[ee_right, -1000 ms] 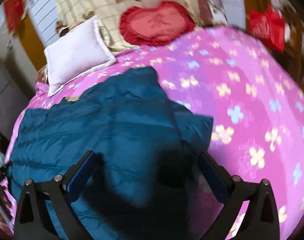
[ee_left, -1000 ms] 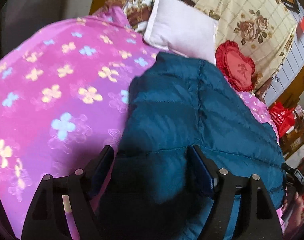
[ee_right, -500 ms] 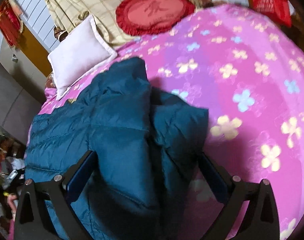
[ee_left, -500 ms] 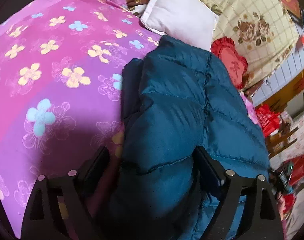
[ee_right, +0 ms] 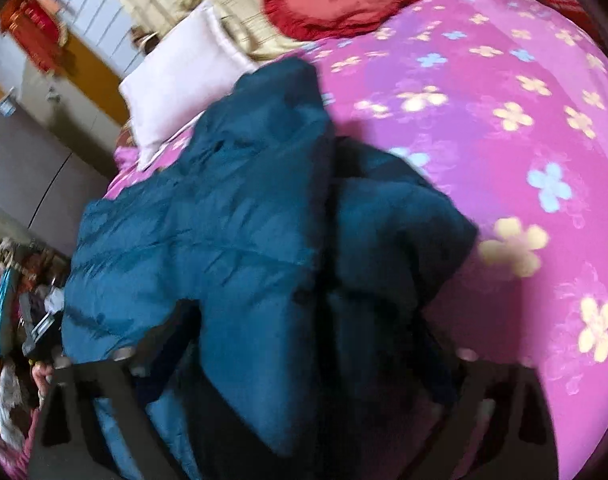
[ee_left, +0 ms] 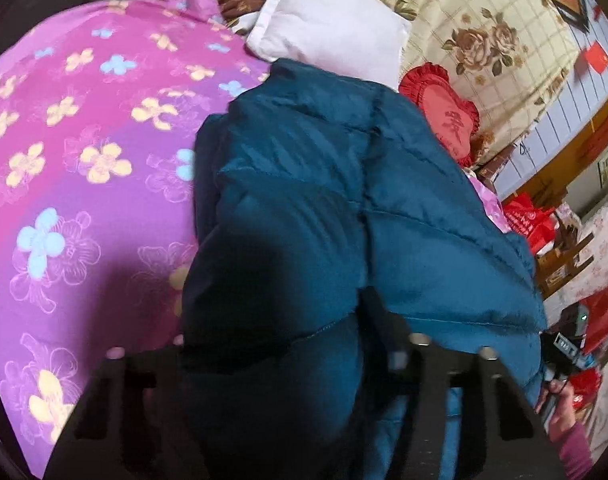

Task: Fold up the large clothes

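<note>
A puffy teal down jacket (ee_left: 343,184) lies on a bed under a pink flowered cover (ee_left: 76,152), its near part bunched into thick folds. In the left wrist view my left gripper (ee_left: 280,320) is closing, and a fat fold of the jacket is squeezed between its jaws; the left finger is hidden behind fabric. In the right wrist view the jacket (ee_right: 232,232) runs away to the left, a darker folded layer on its right side. My right gripper (ee_right: 307,332) straddles that near edge; its jaws are closing with jacket between them, still wide apart and blurred.
A white pillow (ee_left: 335,24), a red frilled cushion (ee_left: 443,116) and a beige rose-print quilt (ee_left: 483,40) lie at the head of the bed. Red bags and clutter (ee_left: 531,220) stand beside it. A hand in a purple sleeve (ee_left: 571,440) shows at the lower right.
Both grippers have dropped lower onto the jacket's near edge. The left jaws have narrowed onto a fold of it; the right jaws have come in somewhat around the bunched fabric.
</note>
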`<state>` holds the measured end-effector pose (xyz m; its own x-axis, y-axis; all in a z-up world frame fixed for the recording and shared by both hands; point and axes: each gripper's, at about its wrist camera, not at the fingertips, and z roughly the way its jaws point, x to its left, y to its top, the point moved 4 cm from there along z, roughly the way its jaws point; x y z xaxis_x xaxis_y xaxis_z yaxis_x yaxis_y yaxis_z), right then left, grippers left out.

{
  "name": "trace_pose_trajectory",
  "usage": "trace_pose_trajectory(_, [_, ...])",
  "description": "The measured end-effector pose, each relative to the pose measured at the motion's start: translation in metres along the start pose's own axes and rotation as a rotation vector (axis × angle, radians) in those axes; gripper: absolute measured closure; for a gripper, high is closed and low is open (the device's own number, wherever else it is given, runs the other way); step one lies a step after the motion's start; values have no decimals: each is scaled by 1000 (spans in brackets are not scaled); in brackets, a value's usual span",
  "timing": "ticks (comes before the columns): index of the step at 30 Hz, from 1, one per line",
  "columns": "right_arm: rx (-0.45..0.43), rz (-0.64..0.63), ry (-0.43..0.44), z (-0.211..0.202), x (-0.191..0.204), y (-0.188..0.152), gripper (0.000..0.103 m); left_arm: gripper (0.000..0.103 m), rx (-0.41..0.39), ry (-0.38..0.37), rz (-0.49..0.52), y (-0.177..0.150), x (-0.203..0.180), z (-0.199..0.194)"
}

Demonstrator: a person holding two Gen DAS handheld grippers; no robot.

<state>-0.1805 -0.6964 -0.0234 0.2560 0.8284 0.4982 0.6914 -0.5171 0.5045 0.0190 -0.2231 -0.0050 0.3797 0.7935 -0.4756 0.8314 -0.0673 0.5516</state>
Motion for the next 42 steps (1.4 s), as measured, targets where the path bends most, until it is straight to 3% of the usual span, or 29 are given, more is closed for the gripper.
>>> trace_pose_trajectory(2, [-21, -18, -4, -6, 11, -3, 45, 93, -25, 10, 38, -1, -9, -9])
trace_pose_trajectory(5, [-49, -33, -22, -21, 27, -7, 64, 101, -50, 21, 57, -4, -18, -24])
trace_pose_trajectory(11, [-86, -46, 35, -75, 59, -18, 72, 103, -51, -47, 17, -17, -22, -79])
trace_pose_trajectory(14, [-95, -60, 78, -115, 75, -39, 73, 103, -22, -49, 76, -36, -32, -115])
trace_pose_trajectory(18, [-56, -68, 107, -162, 88, -90, 73, 103, 30, -26, 129, -76, -39, -160])
trace_pose_trajectory(21, [-3, -41, 101, -177, 81, -130, 71, 99, 43, 34, 135, -103, -34, -169])
trace_pose_trajectory(24, [31, -15, 13, -168, 63, -157, 65, 89, 71, 152, 127, -123, -23, -145])
trace_pose_trajectory(26, [49, -14, -96, -146, 47, -167, 51, 70, 86, 228, 116, -134, -13, -124])
trace_pose_trajectory(29, [18, 1, -162, -122, 36, -174, 29, 63, 30, 283, 121, -138, -9, -119])
trace_pose_trajectory(35, [-6, -51, -263, -152, 54, -178, 28, 63, 8, 339, 140, -141, -12, -144])
trace_pose_trajectory(39, [-120, -117, -309, -192, 81, -175, 27, 63, -80, 412, 156, -145, -17, -174])
trace_pose_trajectory(42, [-186, -173, -292, -210, 112, -174, 22, 63, -127, 420, 175, -149, -24, -188])
